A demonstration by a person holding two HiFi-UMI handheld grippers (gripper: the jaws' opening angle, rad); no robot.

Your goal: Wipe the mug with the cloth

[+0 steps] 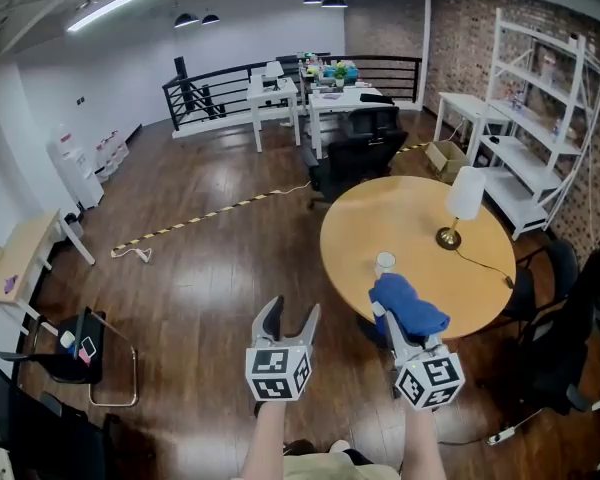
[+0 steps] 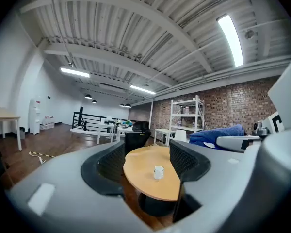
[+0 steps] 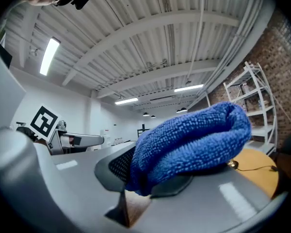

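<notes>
Left tongs [image 1: 292, 311] wide and empty at lower centre, right tongs [image 1: 385, 315] clamped on blue cloth [image 1: 408, 306], mug [image 1: 384, 262] mid-frame near the round surface's [image 1: 420, 218] edge; risk: wiping it unsteadied could shove it off.

In the right gripper view the blue cloth [image 3: 189, 140] hides the tips of the right tongs [image 3: 157, 174] and all but a lower-right sliver of the counter [image 3: 259, 171]. In the head view the mug [image 1: 384, 262] is too small to show a handle.
</notes>
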